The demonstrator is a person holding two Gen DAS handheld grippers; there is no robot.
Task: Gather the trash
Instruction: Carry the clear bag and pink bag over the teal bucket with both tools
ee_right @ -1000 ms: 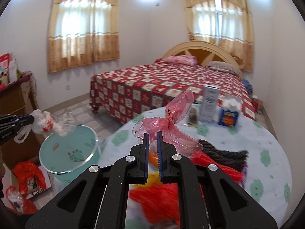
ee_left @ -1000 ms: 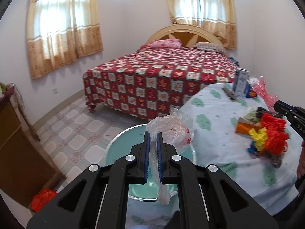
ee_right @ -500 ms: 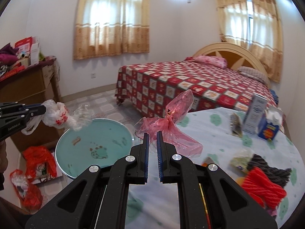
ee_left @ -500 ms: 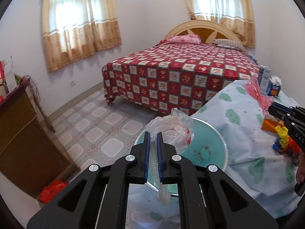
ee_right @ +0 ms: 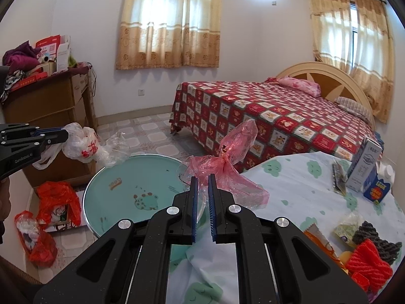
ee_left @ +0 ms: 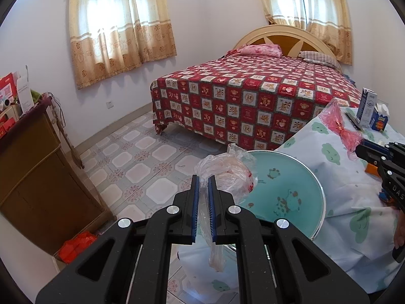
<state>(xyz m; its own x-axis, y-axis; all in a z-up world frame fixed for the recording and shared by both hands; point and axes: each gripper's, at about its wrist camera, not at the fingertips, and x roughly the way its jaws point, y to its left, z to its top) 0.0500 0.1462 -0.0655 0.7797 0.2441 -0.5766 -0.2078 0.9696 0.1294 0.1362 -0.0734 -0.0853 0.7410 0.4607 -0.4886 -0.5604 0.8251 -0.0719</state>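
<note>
Both tongs are pinched tight on plastic right now: the left gripper [ee_left: 203, 185] has its blue-padded jaws pressed together on a crumpled clear plastic bag [ee_left: 225, 174] with red print on it, a thin tail of the bag dangling below the pads. Over on the other side, the right gripper [ee_right: 201, 185] is clamped on a knotted pink plastic bag [ee_right: 227, 167], its twisted top sticking up and the rest fanning out to the right of the jaws. From the right wrist view the left gripper [ee_right: 64, 134] comes in at the left edge, the clear bag [ee_right: 83, 145] bunched off its tip above the floor. Both bags hang in the air near a round teal tray [ee_right: 114, 179] with cartoon prints, which sits just beside the round table [ee_right: 298, 177] under a white cloth with green clouds. On that table: a tall blue-and-white carton [ee_right: 362, 169], a smaller blue carton [ee_right: 377, 190], red yarn [ee_right: 367, 263] and dark yarn [ee_right: 374, 240]. Down on the tiled floor at the left lie red plastic bags [ee_right: 55, 197], next to a brown cabinet [ee_right: 50, 106]. A bed with a red checked cover [ee_right: 265, 119] fills the background.
</note>
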